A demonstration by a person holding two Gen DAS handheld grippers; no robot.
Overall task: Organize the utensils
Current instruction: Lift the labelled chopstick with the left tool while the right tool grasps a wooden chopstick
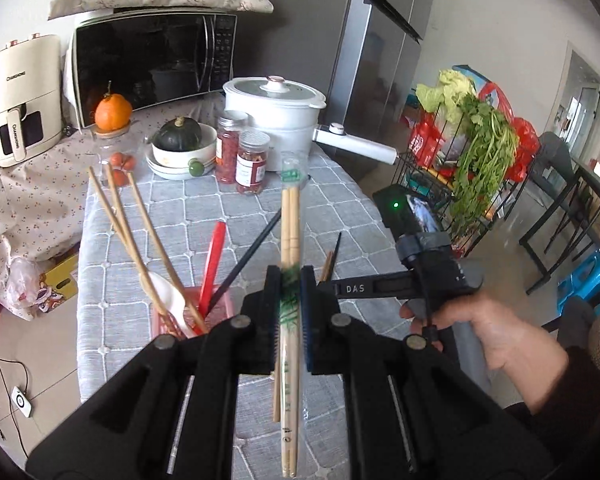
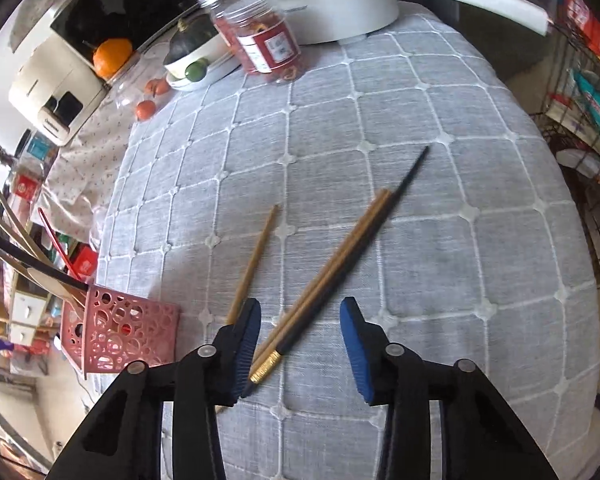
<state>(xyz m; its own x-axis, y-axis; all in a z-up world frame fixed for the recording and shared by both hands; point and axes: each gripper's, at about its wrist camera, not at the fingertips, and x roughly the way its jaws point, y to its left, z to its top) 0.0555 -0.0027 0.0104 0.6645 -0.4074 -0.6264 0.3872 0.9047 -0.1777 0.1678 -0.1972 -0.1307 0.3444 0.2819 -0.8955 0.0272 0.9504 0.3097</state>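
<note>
Two pale wooden chopsticks, left tongs clamped

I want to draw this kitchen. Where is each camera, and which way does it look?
Left wrist: on the left gripper, looking along the table toward the pot; it grips wrapped chopsticks, and the right hand shows.
Right wrist: on the open right gripper, looking down at loose chopsticks; no hand shows.
Shared: table, pot, pink basket, jars.
</note>
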